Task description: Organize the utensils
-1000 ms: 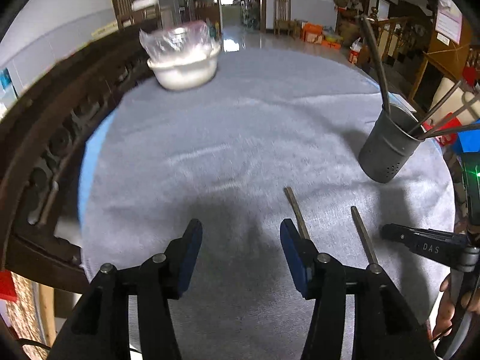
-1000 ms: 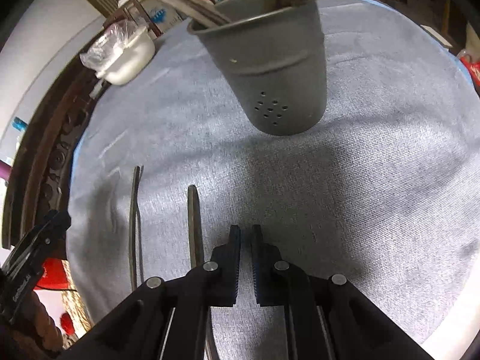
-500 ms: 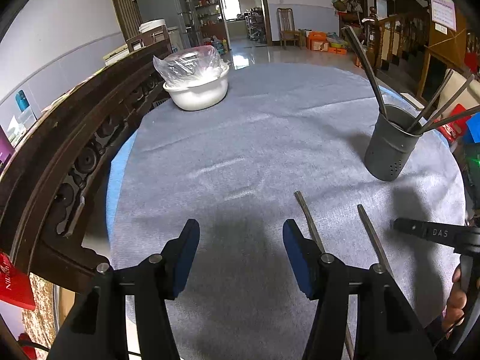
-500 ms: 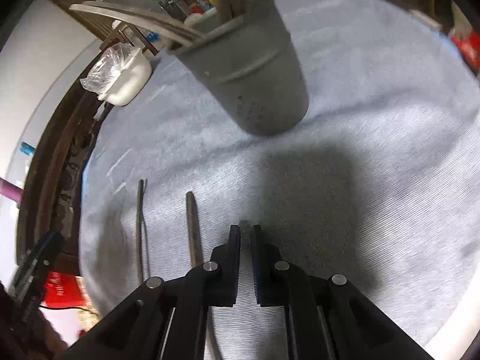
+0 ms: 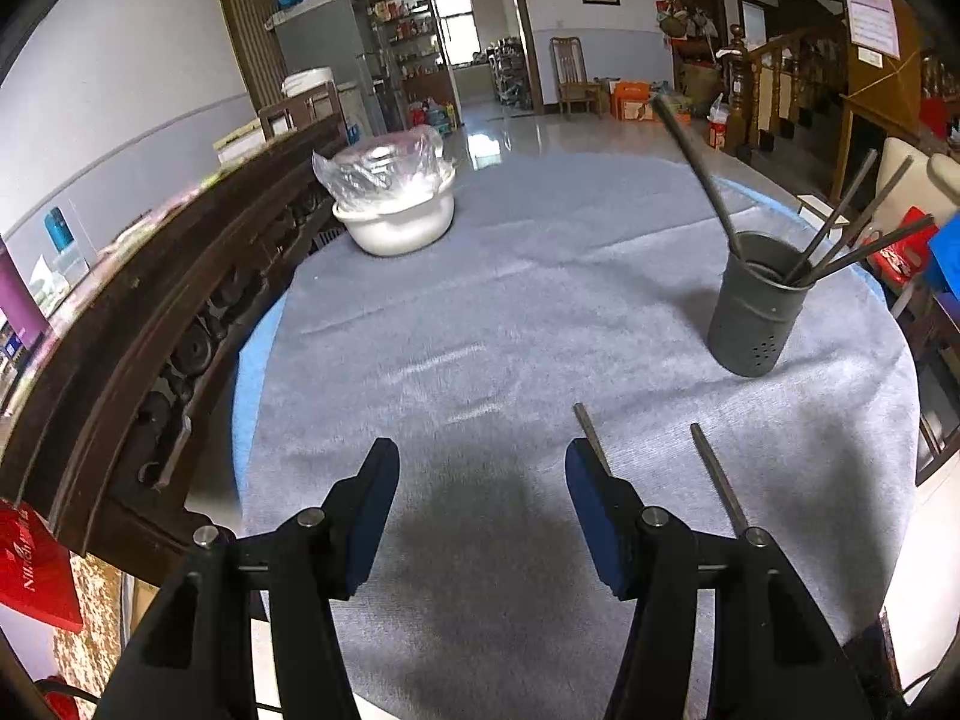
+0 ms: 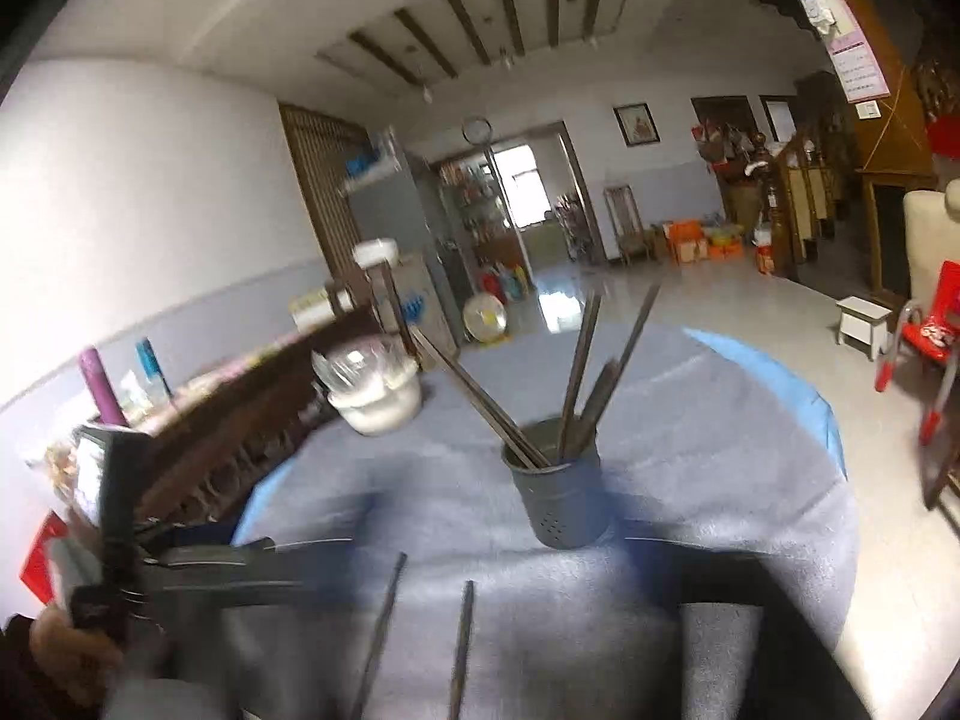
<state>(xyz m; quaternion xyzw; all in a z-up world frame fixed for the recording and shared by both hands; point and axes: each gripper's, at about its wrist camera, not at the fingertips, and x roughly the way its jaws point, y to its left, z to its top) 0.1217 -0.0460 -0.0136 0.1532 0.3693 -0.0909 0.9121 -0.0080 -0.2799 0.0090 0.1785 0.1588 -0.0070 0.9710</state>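
Now, left fingers: the left gripper [image 5: 477, 480] hovers low in the left wrist view, its blue pads [image 5: 591, 495] apart with nothing between them.
Right fingers: the right gripper is heavily blurred along the bottom of its own view; its jaws have just been opening from fully together to wide apart, and nothing shows between them.
Change: a second ago the right wrist view looked down at the cloth just before the holder; now it looks up across the room, with the holder [image 6: 561, 489] mid-frame.
Meaning: probably a release and pull-back, so the next pick is due.
Loose utensils: two dark utensils [image 5: 717, 483] lie side by side on the cloth, lower right of the left view, one running under the right pad's edge.
Holder: the grey perforated holder [image 5: 759, 306] stands upright at right, several handles leaning out of it.
Surface: a round table under grey cloth [image 5: 480, 312], blue edge showing.
Further off: a white bowl [image 5: 396, 222] covered in plastic, upper left; carved wooden furniture [image 5: 138, 324] on the left.
Room: tiled floor, doorway, wall clock.
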